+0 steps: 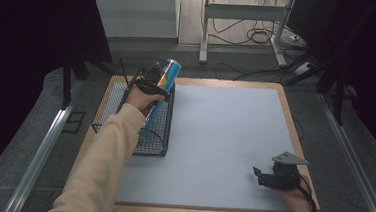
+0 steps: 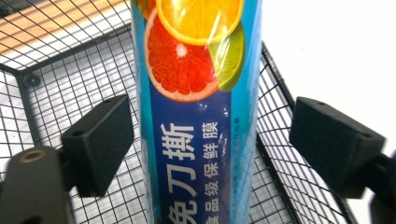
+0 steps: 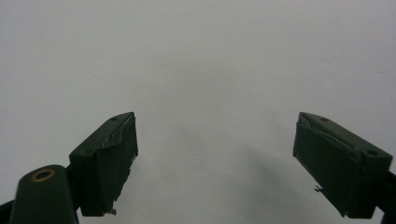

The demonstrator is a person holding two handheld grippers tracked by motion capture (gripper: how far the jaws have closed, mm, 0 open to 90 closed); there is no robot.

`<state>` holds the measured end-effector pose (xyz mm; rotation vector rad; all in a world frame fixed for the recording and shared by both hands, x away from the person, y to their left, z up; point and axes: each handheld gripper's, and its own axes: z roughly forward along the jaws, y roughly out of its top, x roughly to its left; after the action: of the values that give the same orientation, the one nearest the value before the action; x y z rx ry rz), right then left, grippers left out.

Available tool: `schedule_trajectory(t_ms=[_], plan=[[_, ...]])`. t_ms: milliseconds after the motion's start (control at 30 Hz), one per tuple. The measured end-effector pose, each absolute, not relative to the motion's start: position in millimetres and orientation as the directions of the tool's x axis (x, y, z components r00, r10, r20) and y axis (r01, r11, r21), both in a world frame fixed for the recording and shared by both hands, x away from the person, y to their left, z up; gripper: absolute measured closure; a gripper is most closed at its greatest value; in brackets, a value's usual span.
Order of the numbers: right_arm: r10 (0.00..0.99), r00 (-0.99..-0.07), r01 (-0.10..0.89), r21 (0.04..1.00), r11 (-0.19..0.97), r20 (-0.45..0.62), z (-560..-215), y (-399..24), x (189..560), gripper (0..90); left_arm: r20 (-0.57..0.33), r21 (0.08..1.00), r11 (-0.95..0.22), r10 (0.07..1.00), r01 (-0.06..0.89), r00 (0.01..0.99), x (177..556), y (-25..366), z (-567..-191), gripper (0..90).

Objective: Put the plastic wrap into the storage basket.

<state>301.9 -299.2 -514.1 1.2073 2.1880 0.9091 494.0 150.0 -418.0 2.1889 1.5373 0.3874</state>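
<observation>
I had the left gripper [image 1: 153, 83] over the wire basket [image 1: 110, 99] at the far left of the table [image 1: 224, 138], and its jaws stood released, one on each side of the blue cling-film tube [image 1: 161, 91] with a gap showing at both pads in the left gripper view. The left pad [image 2: 100, 142] sat just beside the tube [image 2: 196, 116]; the right pad [image 2: 334, 144] stood clear of it. The tube leaned steeply, its lower end down inside the basket [image 2: 70, 84] near the right-hand wall, its upper end poking out above the rim towards the far side.

The right gripper [image 1: 271, 178] rested near the near-right corner of the white mat, jaws spread and empty, with nothing but bare mat [image 3: 196, 56] ahead of them.

My worry from here was the tube itself. With nothing clamping it, it depended on the basket wall for support, and I could not tell how firmly it rested there. If I drew the left gripper back carelessly, a pad could catch the glossy wrap and drag the tube along, or tip it over the rim onto the mat. A round tube would also roll if it slid flat. I judged a straight, slow withdrawal the safest course, keeping both pads off its sides.
</observation>
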Motion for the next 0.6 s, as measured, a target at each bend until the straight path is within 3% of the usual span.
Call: schedule_trajectory(t_ms=[600], plan=[[0.864,-0.495,0.541,0.747,0.388,-0.09,-511,-298,302,13.9,-0.169,0.651,-0.264,0.864,0.711,0.475,441,168,-380,12.2]])
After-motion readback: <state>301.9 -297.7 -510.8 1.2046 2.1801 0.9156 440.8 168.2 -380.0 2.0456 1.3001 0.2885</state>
